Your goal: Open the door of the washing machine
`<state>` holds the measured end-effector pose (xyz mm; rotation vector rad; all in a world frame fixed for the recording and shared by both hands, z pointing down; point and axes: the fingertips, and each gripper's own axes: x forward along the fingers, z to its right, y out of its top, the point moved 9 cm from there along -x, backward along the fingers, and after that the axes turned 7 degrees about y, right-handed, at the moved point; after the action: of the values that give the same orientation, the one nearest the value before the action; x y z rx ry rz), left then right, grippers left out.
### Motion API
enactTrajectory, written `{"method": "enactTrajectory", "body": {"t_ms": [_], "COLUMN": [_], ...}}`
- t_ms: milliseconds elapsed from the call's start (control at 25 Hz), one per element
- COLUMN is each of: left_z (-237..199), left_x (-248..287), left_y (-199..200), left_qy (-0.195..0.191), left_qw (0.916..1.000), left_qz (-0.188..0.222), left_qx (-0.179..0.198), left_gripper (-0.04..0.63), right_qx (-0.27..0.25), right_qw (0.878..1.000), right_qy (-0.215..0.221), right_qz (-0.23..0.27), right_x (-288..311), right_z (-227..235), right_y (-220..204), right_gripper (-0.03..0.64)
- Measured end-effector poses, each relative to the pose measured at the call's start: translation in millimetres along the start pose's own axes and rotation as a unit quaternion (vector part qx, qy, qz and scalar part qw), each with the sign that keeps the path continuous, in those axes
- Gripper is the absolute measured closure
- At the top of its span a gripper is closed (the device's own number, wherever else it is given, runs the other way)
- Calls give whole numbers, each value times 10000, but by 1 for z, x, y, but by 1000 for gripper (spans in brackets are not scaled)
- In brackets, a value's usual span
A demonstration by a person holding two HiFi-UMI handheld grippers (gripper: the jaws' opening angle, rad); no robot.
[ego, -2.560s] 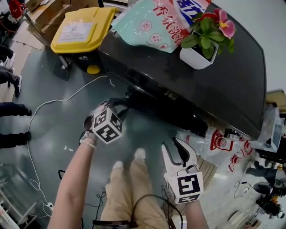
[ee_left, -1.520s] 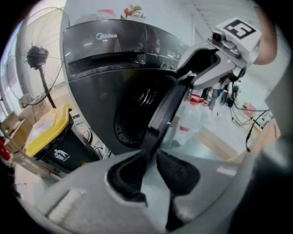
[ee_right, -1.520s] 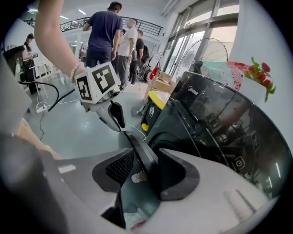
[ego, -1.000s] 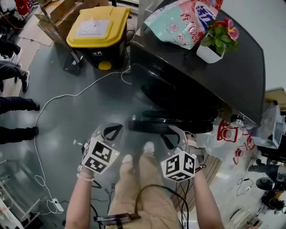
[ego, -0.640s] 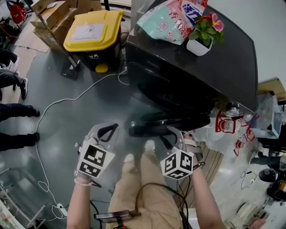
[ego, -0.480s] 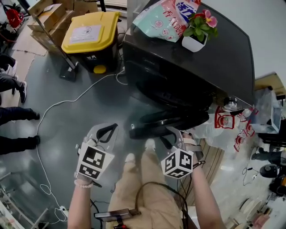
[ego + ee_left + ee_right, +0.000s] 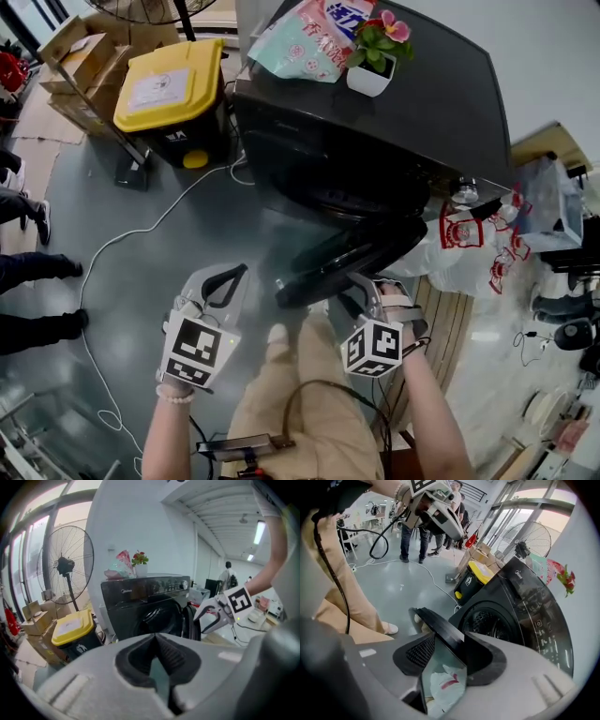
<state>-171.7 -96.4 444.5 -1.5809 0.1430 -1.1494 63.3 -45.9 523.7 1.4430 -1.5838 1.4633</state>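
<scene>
As right fingers (image 7: 417,652) open wider, door (image 7: 440,629) between

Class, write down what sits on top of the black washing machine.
A white pot of pink flowers and a printed plastic bag rest on the washing machine. Whatever lies beneath the bag is covered.

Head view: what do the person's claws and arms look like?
Left claw and right claw: pale grey plastic, black ridged pads, each bearing a white cube with black square markers. Forearms sleeveless; pale band on left wrist. The right's jaws have just been opening, the black washing-machine door between them.
</scene>
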Motion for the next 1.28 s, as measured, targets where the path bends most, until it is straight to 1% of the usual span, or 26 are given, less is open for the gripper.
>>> {"method": "enactTrajectory", "body": {"t_ms": [120,240,480,600,720,1120,1280], "left_z": [5,10,24,32,40,64,71], "left_x": [-2,-4,-8,-6,-5,-12,-18], "left_y": [5,10,22,28,34,55,63], "left_qy": [-88,-158,-234,-246,-203,43,138], "left_qw": [9999,9997,9996,9996,9996,9995,9992], "left_qz": [16,26,75,113,168,301,367], "left_qx": [137,206,160,107,89,-58,-110], "left_gripper": [601,601,601,601,601,601,601], "right_qx": [64,-71,-354,-554,-745,-1285,-1525], "right_qw": [9999,9998,9986,9973,9958,9883,9849], "right_qy": [-76,-6,158,175,192,457,437], "right_qz": [-49,-173,-367,-453,-496,-680,-690], "right_x": [-5,-11,-23,-29,-36,-56,-64], "right_z": [-10,-18,-36,-45,-54,-75,-80], "right_y": [-6,-12,-29,-39,-50,-89,-101], "right_gripper": [436,436,436,436,436,435,436]}}
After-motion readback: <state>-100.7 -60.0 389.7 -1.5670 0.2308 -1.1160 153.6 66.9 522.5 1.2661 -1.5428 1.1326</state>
